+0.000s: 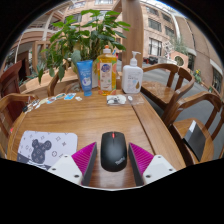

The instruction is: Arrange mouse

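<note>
**Mouse sits between the parted fingers on a wooden table**

Gripper view looks forward over a round wooden table [90, 115], with the gripper [112, 158] held low at its near edge. Its two fingers stand apart, each showing a magenta pad [84, 155] on its inner face. A black mouse [113, 149] with a small red mark at its scroll wheel rests on the tabletop between them. A narrow gap shows on either side of the mouse, so the pads flank it without clearly pressing on it.

Just beside the fingers, on the same table, lies a pale mouse pad [42, 147] printed with a dark cartoon figure and small dots. It lies flat, apart from the mouse.

Beyond the mouse, at the far edge of the table, stand several containers in a row: a blue tube [86, 76], an orange bottle [107, 72] and a white pump bottle [133, 74]. Small scattered items lie near them, too small to tell apart. Behind these rises a leafy green plant [85, 35].

Wooden chairs [180, 90] stand around the table, and a building with windows shows in the background.
</note>
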